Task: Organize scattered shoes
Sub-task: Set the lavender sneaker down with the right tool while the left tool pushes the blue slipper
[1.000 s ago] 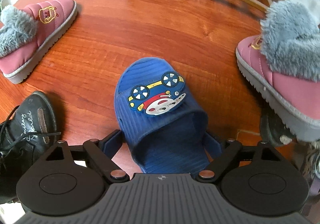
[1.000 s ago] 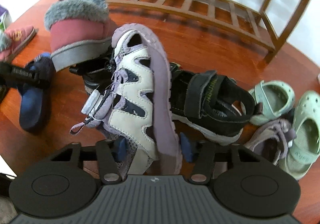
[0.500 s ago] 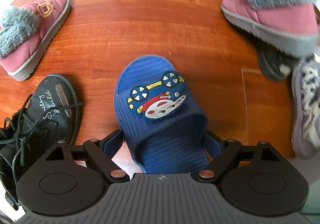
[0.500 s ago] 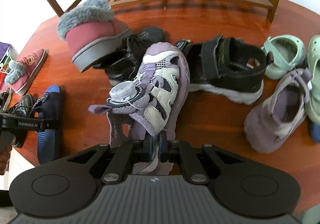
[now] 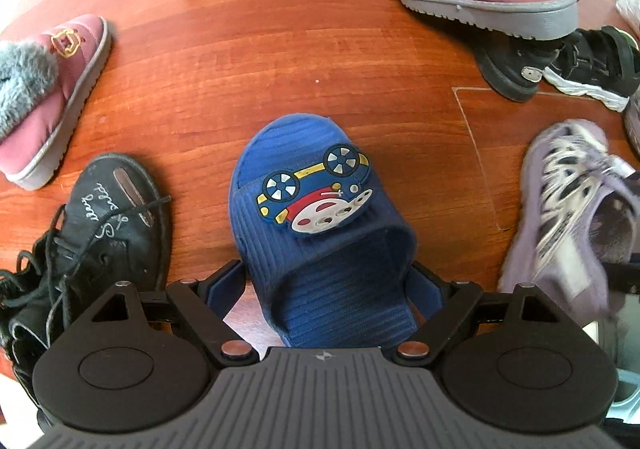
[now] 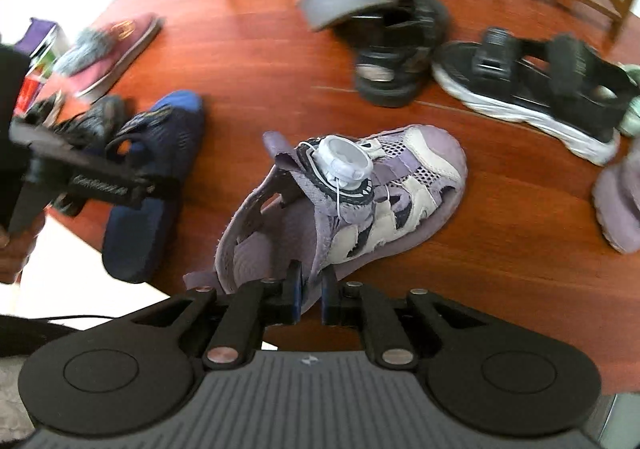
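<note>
Here the blue slipper (image 5: 320, 233) lies on the wooden floor (image 5: 280, 49) gripped across its heel by my wide-spread left gripper (image 5: 326, 285), while my right gripper (image 6: 309, 291), pressed nearly together, pinches the lilac sandal's (image 6: 360, 201) heel edge beside it.

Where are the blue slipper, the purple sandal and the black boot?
blue slipper (image 5: 316, 185): left wrist view, on its cartoon strap.
purple sandal (image 6: 348, 161): right wrist view, on its white dial.
black boot (image 5: 108, 209): left wrist view, on its toe.
</note>
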Demonstrator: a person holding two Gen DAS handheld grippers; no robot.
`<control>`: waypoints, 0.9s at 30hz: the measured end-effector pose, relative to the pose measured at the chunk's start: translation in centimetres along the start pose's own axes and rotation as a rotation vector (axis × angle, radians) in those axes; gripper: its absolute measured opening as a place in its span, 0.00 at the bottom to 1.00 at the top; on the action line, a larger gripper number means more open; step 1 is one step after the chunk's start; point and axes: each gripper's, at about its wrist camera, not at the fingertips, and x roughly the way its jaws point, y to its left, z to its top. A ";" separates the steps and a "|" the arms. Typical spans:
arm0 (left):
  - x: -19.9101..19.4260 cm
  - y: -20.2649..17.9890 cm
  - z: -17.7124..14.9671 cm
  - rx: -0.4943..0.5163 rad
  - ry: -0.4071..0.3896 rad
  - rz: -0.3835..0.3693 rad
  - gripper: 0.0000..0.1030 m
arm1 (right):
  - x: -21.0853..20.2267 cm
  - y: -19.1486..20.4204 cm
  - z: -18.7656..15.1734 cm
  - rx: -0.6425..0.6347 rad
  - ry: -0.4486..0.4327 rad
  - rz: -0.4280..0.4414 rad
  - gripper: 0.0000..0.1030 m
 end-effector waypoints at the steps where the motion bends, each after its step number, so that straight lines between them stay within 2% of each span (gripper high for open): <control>1: 0.0 0.1 0.0 0.005 -0.003 -0.003 0.84 | 0.1 0.7 0.1 -0.020 0.005 0.010 0.10; 6: 0.0 0.0 0.2 0.030 -0.013 -0.015 0.84 | 0.2 1.9 0.2 -0.057 0.013 0.026 0.10; 13: 0.4 -1.0 0.9 0.100 -0.025 -0.041 0.84 | -0.4 0.4 0.6 -0.006 -0.015 -0.024 0.10; 21: 0.6 -1.1 1.5 0.096 -0.004 -0.056 0.85 | -0.4 -0.3 2.0 -0.009 -0.024 -0.040 0.14; 24: 0.1 -0.9 1.6 0.085 -0.004 -0.067 0.89 | -0.7 -0.3 2.0 -0.004 -0.027 -0.045 0.19; 26: -0.4 -0.7 1.8 0.074 -0.007 -0.077 0.91 | -1.2 -0.2 2.0 0.001 -0.032 -0.051 0.40; 27: -1.1 -0.4 2.0 0.061 -0.006 -0.088 0.91 | -1.6 -0.2 2.0 0.001 -0.037 -0.055 0.43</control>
